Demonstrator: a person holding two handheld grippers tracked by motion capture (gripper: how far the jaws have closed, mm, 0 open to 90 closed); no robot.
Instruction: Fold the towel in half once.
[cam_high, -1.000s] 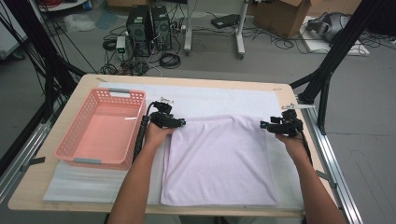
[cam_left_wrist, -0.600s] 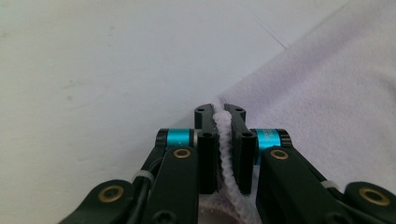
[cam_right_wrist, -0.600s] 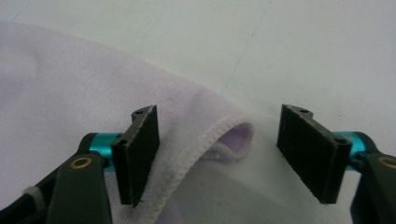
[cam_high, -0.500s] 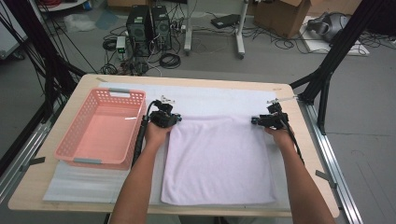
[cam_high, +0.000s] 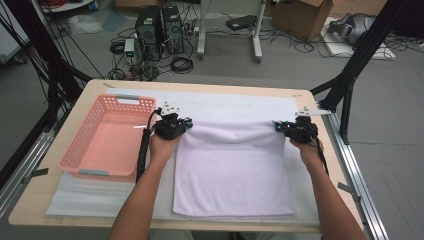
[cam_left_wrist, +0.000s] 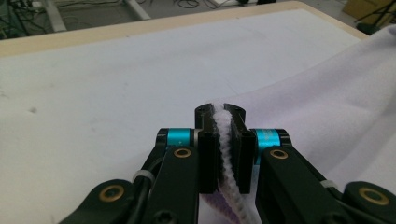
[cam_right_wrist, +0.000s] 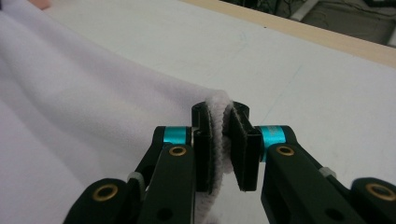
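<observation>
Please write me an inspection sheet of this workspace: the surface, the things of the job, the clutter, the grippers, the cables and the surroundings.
Surface: wooden table under a white mat.
Job's things: pale lilac towel spread flat, held at its two far corners.
Clutter: empty pink basket at the left.
Grippers: left hand-held gripper shut on the towel's edge; right hand-held gripper, jaws just closing, pinches the other corner.
Cables: black cable trails along the left forearm.
Surroundings: computer towers, floor cables, cardboard box, black frame legs.
</observation>
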